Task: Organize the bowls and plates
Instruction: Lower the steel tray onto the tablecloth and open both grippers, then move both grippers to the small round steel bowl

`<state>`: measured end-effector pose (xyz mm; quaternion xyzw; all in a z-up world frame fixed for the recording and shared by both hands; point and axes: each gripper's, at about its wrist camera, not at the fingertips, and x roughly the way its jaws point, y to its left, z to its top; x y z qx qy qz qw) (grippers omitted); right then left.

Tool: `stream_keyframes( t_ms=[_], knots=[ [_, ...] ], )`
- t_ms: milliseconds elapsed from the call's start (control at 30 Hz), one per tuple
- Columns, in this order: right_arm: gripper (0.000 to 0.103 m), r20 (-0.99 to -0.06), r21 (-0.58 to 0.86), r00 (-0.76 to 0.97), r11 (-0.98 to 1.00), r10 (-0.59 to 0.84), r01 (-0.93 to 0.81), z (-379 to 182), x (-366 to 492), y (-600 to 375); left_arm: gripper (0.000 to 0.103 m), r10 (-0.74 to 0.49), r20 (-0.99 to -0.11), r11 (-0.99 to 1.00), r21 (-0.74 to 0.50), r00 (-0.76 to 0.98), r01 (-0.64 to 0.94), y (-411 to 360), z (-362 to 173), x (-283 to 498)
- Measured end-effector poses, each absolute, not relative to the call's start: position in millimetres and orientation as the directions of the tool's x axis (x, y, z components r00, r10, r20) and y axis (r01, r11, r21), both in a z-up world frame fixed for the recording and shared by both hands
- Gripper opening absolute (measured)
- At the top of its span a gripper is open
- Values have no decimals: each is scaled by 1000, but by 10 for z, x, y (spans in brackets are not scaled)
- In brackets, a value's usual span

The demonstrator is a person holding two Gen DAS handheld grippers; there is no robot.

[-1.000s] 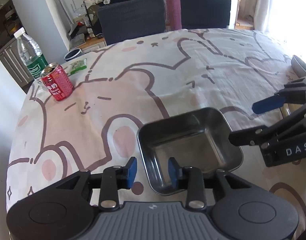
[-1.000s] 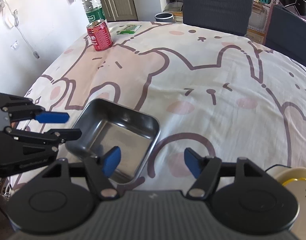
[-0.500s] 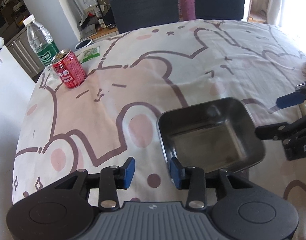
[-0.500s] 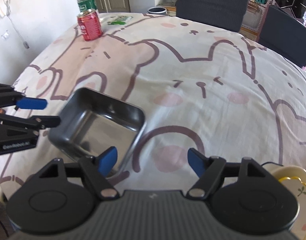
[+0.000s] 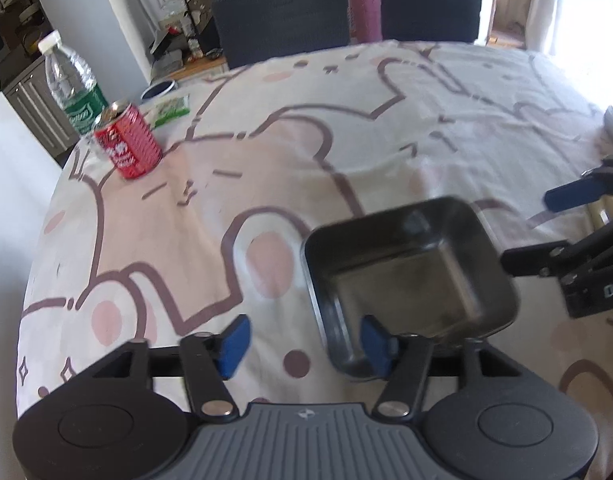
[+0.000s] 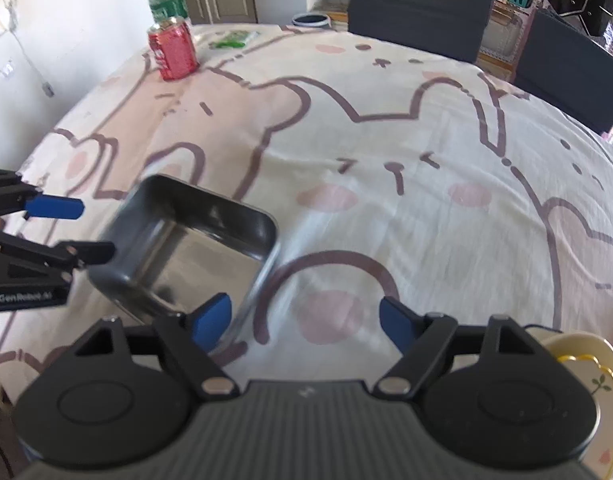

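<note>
Flanking the square stainless-steel bowl with both tools.
My left tool and right tool are spread, gripping nothing, near the counter's front edge.

The square grey metal tray looks glossy; the cream cartoon-print cloth tablecloth at frame centre looks matt.

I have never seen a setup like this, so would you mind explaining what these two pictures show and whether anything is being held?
A person holds a two-finger claw in each hand; each picture comes from a camera on one claw. The left claw and the right claw are both open and grip nothing. One blue finger of each overlaps the square metal dish in its own picture; contact is unclear. The dish sits on the cartoon tablecloth. Far off stand a red can and a water bottle. A cream plate lies near the right claw.
</note>
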<state>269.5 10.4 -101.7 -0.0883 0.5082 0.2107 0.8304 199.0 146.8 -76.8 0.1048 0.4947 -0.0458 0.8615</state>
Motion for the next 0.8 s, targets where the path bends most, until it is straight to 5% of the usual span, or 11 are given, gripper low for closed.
stream_keyframes(
  t_ms=[133, 300, 533, 800],
  knots=[
    [85, -852, 101, 418, 884, 314, -457, -888, 2651, 76, 81, -14, -843, 975, 107, 538, 193, 1390, -639, 1961],
    [100, -794, 108, 494, 882, 355, -460, -648, 2602, -101, 100, -65, -797, 980, 63, 601, 189, 1271, -422, 1941],
    [103, -707, 112, 629, 929, 323, -351, -355, 2612, -729, 103, -126, -734, 975, 32, 667, 220, 880, -206, 2016],
    [103, -668, 116, 733, 991, 128, -67, -235, 2628, -1908, 103, -263, -665, 942, -21, 699, 334, 78, -56, 2198]
  ],
)
